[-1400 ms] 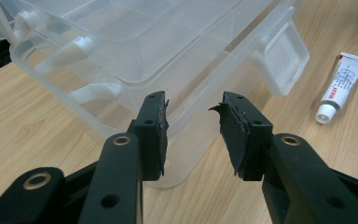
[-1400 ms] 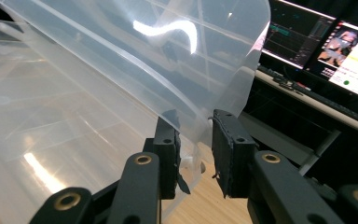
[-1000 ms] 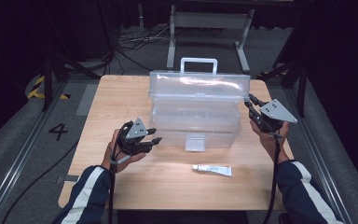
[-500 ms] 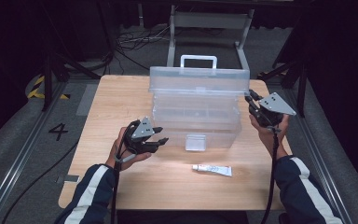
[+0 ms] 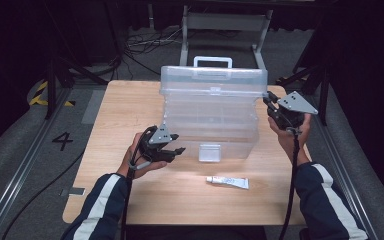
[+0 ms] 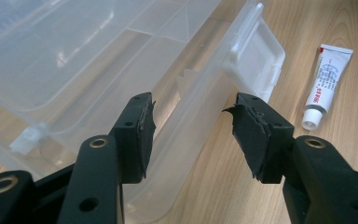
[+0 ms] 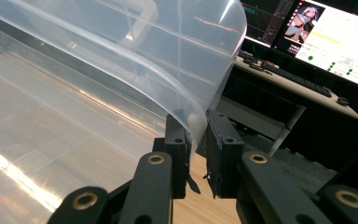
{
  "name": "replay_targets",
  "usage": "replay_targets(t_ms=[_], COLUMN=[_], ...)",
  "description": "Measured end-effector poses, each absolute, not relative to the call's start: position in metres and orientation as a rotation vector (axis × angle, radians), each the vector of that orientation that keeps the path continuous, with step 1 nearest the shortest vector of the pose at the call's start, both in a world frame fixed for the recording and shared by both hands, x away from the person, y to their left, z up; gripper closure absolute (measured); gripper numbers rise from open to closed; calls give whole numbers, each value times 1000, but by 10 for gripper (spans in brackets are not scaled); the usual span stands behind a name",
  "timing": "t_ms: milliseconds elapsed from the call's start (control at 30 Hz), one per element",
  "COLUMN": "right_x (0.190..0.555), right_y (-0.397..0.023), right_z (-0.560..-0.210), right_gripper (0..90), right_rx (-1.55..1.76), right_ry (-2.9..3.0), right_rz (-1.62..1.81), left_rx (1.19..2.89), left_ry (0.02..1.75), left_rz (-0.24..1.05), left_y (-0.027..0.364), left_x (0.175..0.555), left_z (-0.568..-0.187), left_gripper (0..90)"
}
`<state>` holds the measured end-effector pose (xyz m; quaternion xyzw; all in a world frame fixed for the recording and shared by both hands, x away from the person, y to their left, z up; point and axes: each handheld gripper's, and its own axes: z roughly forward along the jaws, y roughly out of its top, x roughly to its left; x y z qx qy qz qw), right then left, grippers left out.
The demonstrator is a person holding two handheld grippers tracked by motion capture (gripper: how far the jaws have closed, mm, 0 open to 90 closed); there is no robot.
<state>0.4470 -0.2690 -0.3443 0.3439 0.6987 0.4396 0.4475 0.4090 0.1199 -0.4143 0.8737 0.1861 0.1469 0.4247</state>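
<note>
Item: clear plastic storage box, with white carry handle on top. Location: centre of the high view, standing on the wooden counter, slightly toward its far edge.

Lid: right edge pinched and raised a little; in the right gripper view the curved lid rim runs down between the two pads. The front latch hangs down at the lower middle of the box front, apparently released. Judgement: unlatching looks done, lid opening begun but far from finished; the lid sits almost level over the body.

Right hand-held gripper: right of centre in the high view, at the lid's right end, jaws narrow and clamped on the lid rim.

Left hand-held gripper: lower left of the box, just beside its front left corner. Jaws have just been opening and stand about half apart; in the left gripper view the box's lower front edge passes between them, pads not pressing. Holds nothing.

Tube: small white tube with printed label, lying flat on the counter below the box, near the front edge, untouched. Judgement: likely still to be stowed once the lid is up.
</note>
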Motion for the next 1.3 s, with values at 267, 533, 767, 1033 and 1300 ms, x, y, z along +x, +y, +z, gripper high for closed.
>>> replay_targets(t_ms=[267,533,767,1033,1300], right_x=[454,462,467,474,479], right_y=[-269,-270,-271,-270,-267], right_z=[-340,-334,-332,-330,-327], right_gripper=[808,817,822,837,842], right_rx=[864,869,869,870,883], right_ry=[1716,1720,1727,1695,1684], right_rz=[1106,1109,1120,1116,1101], left_rx=[2232,2392,2471,2518,2551], left_ry=[446,423,394,356,283], left_rz=[364,376,415,418,404], left_y=[107,100,90,86,91], left_x=[417,423,426,433,435], left_z=[-418,-421,-422,-419,-413], left_gripper=[504,491,512,681,739])
